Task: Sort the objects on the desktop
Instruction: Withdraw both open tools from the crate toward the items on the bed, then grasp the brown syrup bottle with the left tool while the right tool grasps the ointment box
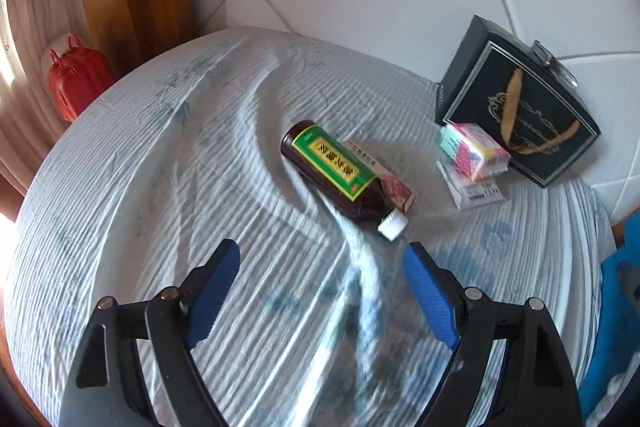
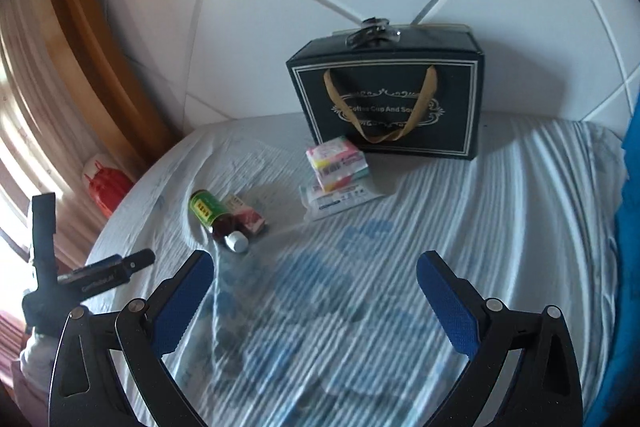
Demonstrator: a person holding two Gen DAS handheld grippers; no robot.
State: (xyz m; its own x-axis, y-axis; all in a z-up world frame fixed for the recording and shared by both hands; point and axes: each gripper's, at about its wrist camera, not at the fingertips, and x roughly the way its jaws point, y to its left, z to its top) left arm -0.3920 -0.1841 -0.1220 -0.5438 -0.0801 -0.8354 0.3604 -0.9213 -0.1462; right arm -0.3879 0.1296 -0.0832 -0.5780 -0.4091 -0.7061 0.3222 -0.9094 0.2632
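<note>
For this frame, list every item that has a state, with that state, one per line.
left claw: open, empty
right claw: open, empty
brown bottle: lying on its side, white cap on
small carton: lying flat, touching the bottle
dark gift box: upright, closed, against the wall
colourful packs: stacked before the box
flat packet: lying flat under the stack

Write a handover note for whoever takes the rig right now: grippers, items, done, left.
Left gripper: open, empty, above the cloth short of the brown bottle.
Right gripper: open, empty.
Bottle lies on its side against a small carton.
Pink packs are stacked on flat sachets in front of the upright black gift box, which is closed.
Done: nothing looks sorted.
Left: everything.
</note>
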